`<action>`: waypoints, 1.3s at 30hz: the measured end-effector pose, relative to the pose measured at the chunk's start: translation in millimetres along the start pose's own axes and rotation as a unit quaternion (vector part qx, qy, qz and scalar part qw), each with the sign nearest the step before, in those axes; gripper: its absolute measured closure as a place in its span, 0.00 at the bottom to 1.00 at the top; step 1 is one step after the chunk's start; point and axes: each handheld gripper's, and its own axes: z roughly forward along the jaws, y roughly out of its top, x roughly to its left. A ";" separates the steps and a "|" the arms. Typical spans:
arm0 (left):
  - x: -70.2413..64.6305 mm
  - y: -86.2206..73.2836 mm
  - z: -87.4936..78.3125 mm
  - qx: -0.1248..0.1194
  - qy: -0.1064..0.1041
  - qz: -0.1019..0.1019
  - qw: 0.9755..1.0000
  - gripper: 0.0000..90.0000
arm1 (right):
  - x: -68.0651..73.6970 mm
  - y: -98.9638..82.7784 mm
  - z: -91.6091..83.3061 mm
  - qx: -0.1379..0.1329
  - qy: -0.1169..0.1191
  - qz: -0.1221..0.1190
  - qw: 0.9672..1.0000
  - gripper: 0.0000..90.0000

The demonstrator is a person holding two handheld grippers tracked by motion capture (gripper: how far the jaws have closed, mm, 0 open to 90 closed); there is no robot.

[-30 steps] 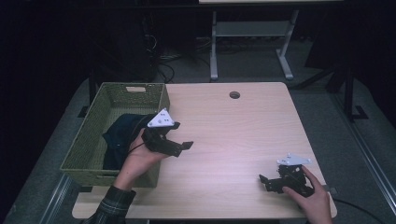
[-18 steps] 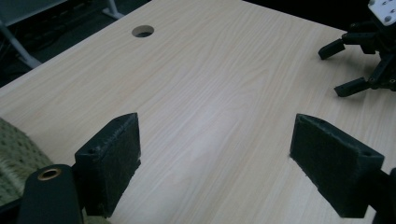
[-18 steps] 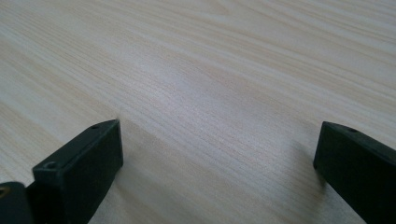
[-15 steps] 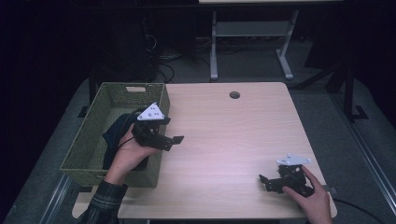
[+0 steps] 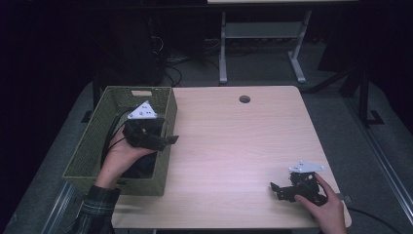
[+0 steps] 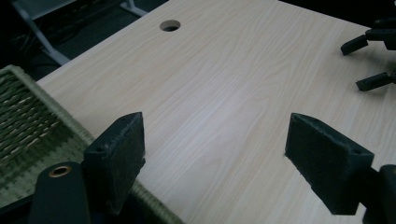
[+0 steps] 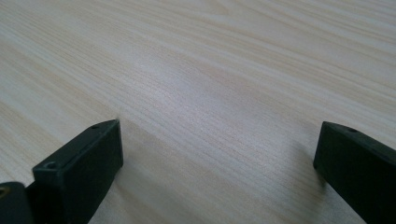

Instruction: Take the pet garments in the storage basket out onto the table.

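Observation:
My left gripper [image 5: 168,139] hovers over the right rim of a green woven basket [image 5: 90,141], jaws pointing right toward the table. Its jaws stand open and have just been closing a little, with nothing between them [image 6: 215,149]; below them are bare wood and the basket [image 6: 32,126] edge. A dark cloth [image 5: 142,166] lies inside the basket, partly hidden under the hand. My right gripper [image 5: 275,191] rests low at the table's near right corner, open with bare wood between its jaws [image 7: 219,158]. The right gripper's jaws [image 6: 369,65] also appear far off in the left gripper view.
The light wooden table [image 5: 234,146] has a round cable hole [image 5: 244,99] near its far edge. The basket stands along the table's left edge. A white metal frame [image 5: 263,44] and cables stand on the dark floor beyond.
The left hand has carried its gripper leftward and away from the person, from above the table beside the basket to above the basket's right rim. The right gripper has stayed put.

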 end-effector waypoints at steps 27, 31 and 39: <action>49.5 -30.2 -50.4 0.007 0.077 -0.044 0.996 0.23 | -0.1 0.0 0.0 0.000 0.000 0.000 1.000 0.01; 54.6 -37.8 -55.1 0.012 0.087 -0.053 0.995 0.23 | -0.1 0.0 0.0 0.000 0.000 0.000 1.000 0.01; 62.9 -54.7 -57.2 0.024 0.102 -0.072 0.992 0.23 | 0.0 0.0 0.0 0.000 0.000 0.000 1.000 0.01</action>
